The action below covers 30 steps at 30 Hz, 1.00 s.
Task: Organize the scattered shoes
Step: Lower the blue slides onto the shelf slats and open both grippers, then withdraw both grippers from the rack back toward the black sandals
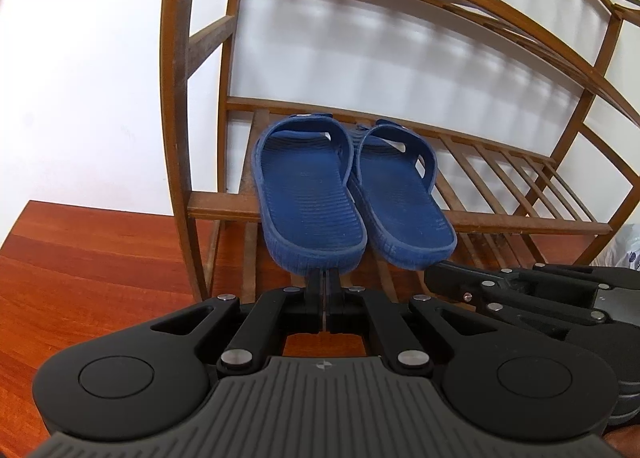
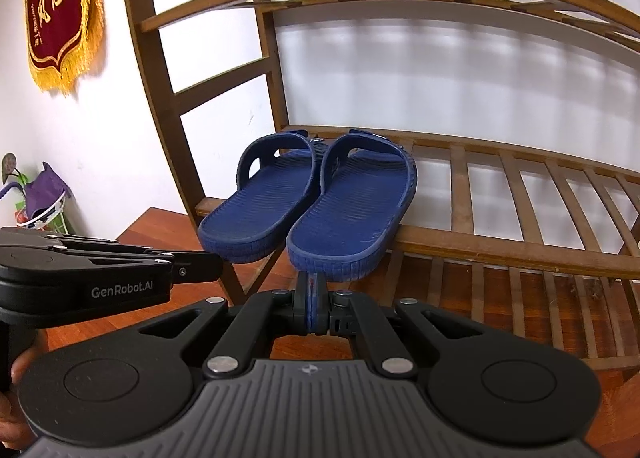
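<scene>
Two blue slippers sit side by side on the slatted lower shelf (image 1: 520, 214) of a wooden shoe rack, toes toward the wall, heels jutting past the shelf's front rail toward the claws. The left slipper (image 1: 308, 194) lies straight ahead of the left claw (image 1: 325, 290), whose jaws are pressed together with nothing visible between them, the tips just below and in front of the overhanging heel; whether they touch the sole cannot be told. The right slipper (image 2: 352, 202) lies likewise dead ahead of the right claw (image 2: 314, 298), also closed and empty, its tips just under that heel. Each slipper's long axis runs away from its claw, front rail to back wall, so each claw faces the narrow heel end, and each hand is nearer its own slipper.

The pair stands touching, at the end of the shelf next to the rack's side frame (image 1: 176, 98); beyond the right slipper, to the right of both claws, the slats lie bare. The shelf above arches well over the straps. Judging by this, the pair looks already stowed, and any nudge deeper would run along the slippers' length toward the back rail, while a pull back meets only open wooden floor (image 1: 80, 278). The claws themselves sit close together.
</scene>
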Each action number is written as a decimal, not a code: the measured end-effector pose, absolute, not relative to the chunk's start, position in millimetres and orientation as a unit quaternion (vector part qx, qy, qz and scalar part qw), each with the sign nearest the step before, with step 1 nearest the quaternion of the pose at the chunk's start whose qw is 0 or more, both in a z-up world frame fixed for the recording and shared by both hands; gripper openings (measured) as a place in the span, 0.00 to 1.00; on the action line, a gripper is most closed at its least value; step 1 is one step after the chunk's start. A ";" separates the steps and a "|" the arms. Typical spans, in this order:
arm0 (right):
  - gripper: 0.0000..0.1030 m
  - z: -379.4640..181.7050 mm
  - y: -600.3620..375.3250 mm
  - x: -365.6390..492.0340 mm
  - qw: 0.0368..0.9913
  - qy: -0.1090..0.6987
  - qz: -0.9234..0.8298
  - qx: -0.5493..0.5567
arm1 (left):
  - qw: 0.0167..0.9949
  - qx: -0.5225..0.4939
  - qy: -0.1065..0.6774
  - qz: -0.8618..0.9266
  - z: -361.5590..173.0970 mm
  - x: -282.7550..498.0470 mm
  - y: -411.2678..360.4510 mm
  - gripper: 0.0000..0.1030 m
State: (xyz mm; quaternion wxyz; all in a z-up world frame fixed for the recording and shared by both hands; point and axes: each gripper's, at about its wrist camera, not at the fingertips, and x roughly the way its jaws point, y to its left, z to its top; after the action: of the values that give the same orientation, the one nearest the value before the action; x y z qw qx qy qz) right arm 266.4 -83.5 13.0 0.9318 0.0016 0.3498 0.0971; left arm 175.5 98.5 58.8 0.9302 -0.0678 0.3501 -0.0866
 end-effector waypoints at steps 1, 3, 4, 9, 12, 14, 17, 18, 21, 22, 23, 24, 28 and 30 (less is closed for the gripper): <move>0.00 12.5 -83.6 267.8 0.932 0.350 0.097 0.001 | 0.930 -0.068 0.350 -0.087 57.7 178.0 98.0 0.01; 0.00 11.5 -83.3 271.5 0.932 0.350 0.095 -0.001 | 0.930 -0.071 0.350 -0.087 55.4 184.5 97.4 0.01; 0.00 11.0 -83.0 273.7 0.932 0.349 0.094 -0.003 | 0.930 -0.071 0.350 -0.088 54.1 186.4 96.7 0.01; 0.00 8.7 -84.3 285.8 0.933 0.348 0.087 -0.005 | 0.930 -0.076 0.349 -0.089 49.8 205.1 94.2 0.01; 0.00 7.2 -85.2 297.0 0.934 0.347 0.084 -0.005 | 0.929 -0.081 0.349 -0.089 47.2 216.9 93.0 0.01; 0.00 6.1 -86.2 307.4 0.934 0.346 0.082 -0.004 | 0.929 -0.083 0.349 -0.088 45.6 221.7 92.4 0.01; 0.00 4.4 -86.9 318.5 0.935 0.345 0.081 -0.003 | 0.929 -0.085 0.349 -0.084 42.7 230.9 92.0 0.01; 0.00 3.8 -86.7 322.1 0.936 0.344 0.081 -0.002 | 0.929 -0.087 0.350 -0.083 42.0 233.3 92.2 0.01; 0.00 2.8 -86.4 330.9 0.936 0.342 0.081 0.000 | 0.929 -0.089 0.351 -0.081 40.0 239.6 91.6 0.01; 0.00 2.6 -86.2 332.7 0.936 0.341 0.081 0.001 | 0.929 -0.089 0.351 -0.081 39.4 241.2 91.2 0.01; 0.00 2.2 -86.8 335.8 0.937 0.340 0.081 0.003 | 0.928 -0.090 0.351 -0.080 38.1 243.3 90.5 0.01; 0.00 1.8 -88.0 338.4 0.936 0.341 0.083 0.009 | 0.928 -0.092 0.351 -0.080 36.6 245.5 89.7 0.01; 0.00 0.0 -87.2 337.7 0.936 0.340 0.092 0.009 | 0.927 -0.099 0.353 -0.077 33.4 250.1 88.3 0.01; 0.01 -0.8 -86.4 336.5 0.936 0.338 0.093 0.006 | 0.926 -0.105 0.355 -0.078 32.3 249.6 86.9 0.01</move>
State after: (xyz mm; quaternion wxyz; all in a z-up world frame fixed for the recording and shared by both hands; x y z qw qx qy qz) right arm 336.5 -86.4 -0.8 0.9364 0.0059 0.3383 0.0928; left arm 249.6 86.9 32.3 0.9257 -0.1047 0.3551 -0.0779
